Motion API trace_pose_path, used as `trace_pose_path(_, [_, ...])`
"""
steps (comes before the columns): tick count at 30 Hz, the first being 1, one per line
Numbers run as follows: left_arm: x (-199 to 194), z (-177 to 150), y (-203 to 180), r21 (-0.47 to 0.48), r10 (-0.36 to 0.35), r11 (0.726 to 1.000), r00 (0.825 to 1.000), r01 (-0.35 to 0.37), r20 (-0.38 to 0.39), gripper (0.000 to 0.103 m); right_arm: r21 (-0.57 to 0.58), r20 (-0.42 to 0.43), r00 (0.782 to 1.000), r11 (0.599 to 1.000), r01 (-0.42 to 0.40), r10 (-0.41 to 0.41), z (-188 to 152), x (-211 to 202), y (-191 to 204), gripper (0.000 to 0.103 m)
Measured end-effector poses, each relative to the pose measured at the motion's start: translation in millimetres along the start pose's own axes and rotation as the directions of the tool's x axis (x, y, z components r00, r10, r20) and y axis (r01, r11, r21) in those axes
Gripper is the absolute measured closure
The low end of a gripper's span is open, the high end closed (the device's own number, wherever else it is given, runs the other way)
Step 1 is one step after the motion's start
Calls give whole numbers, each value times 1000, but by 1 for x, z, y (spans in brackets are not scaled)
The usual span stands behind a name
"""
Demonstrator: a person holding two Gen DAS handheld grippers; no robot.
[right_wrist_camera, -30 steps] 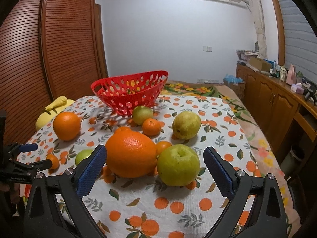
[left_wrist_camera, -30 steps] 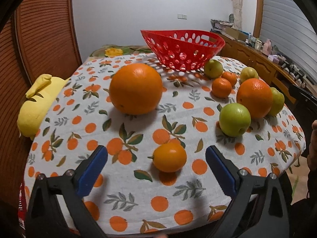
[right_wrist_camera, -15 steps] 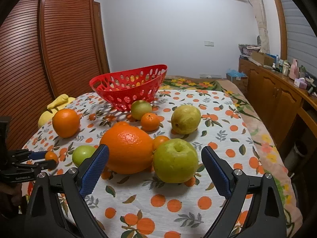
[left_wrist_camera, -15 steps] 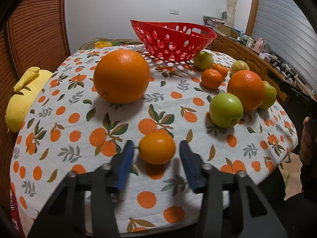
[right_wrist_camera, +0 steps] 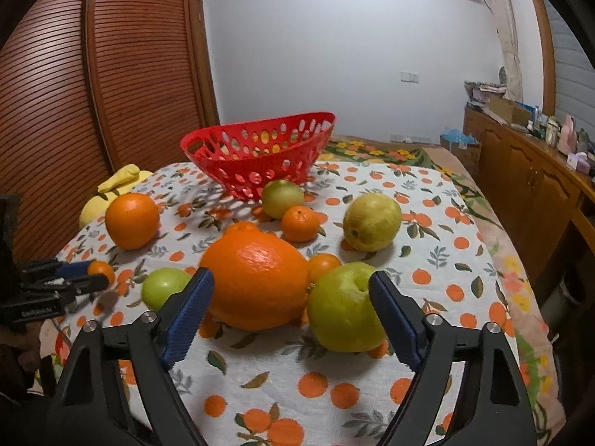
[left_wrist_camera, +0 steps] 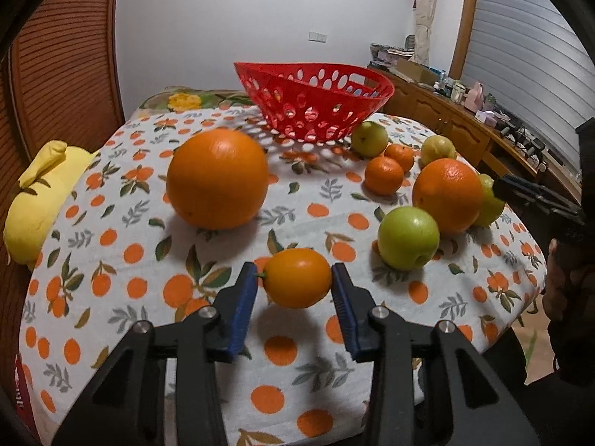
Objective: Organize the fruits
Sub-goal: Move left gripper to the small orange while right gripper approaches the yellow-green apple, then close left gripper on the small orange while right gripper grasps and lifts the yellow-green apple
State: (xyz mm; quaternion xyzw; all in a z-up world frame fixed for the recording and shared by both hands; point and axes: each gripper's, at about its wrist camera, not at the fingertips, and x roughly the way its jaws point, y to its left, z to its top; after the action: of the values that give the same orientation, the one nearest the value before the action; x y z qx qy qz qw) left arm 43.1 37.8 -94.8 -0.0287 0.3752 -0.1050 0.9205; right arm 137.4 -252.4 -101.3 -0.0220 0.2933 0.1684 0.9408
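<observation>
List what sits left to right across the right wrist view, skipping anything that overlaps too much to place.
Left claw shut on the small orange → round orange → small green apple → big orange → yellow pear.

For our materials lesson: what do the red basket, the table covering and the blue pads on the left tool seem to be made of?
Red basket: likely moulded plastic, glossy, with uniform oval cut-outs.
Table covering: seems to be printed cloth, matte, draping softly over the edge.
Blue pads on the left tool: probably rubber or soft plastic, ribbed; the look leaves it open.
</observation>
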Motion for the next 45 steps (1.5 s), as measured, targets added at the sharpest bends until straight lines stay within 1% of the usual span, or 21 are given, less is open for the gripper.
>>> trace_pose_path(4, [1, 5, -4, 7, -15, 1000, 1000, 15, 10, 64, -8, 4, 1000, 1000, -11, 11, 0, 0, -2, 19])
trace_pose_path(8, [1, 10, -11, 21, -23, 1000, 1000, 22, 16, 64, -15, 1, 1000, 1000, 9, -9, 1, 1, -5, 20])
trace_pose_path(12, [0, 11, -15, 30, -26, 999, 999, 25, 21, 64, 9, -2, 1000, 1000, 25, -25, 0, 0, -17, 21])
trace_pose_path(15, [0, 11, -17, 33, -26, 999, 999, 25, 25, 64, 22, -6, 999, 999, 36, -36, -2, -1, -26, 26])
trace_pose_path(17, [-1, 12, -17, 34, -27, 999, 999, 26, 27, 64, 25, -11, 999, 999, 37, -37, -3, -2, -30, 34])
trace_pose_path(20, [-1, 12, -19, 37, -28, 999, 999, 27, 28, 64, 28, -28, 999, 999, 44, -43, -5, 0, -34, 40])
trace_pose_path(27, [1, 12, -21, 44, -35, 998, 999, 34, 24, 64, 22, -104, 994, 999, 34, -32, -12, 15, -36, 39])
trace_pose_path(30, [1, 12, -22, 45, -36, 998, 999, 35, 23, 64, 23, -106, 994, 999, 30, -27, -12, 17, -36, 39])
trace_pose_path(34, [2, 13, -22, 43, -38, 998, 999, 37, 26, 64, 64, -122, 993, 998, 3, 5, -10, 23, -43, 37])
trace_pose_path(39, [1, 16, -24, 50, -41, 998, 999, 40, 30, 64, 85, -127, 991, 996, -37, 47, -9, 26, -49, 38])
trace_pose_path(45, [2, 23, -26, 55, -45, 998, 998, 43, 41, 64, 56, -118, 993, 998, -19, 25, -9, 23, -45, 39])
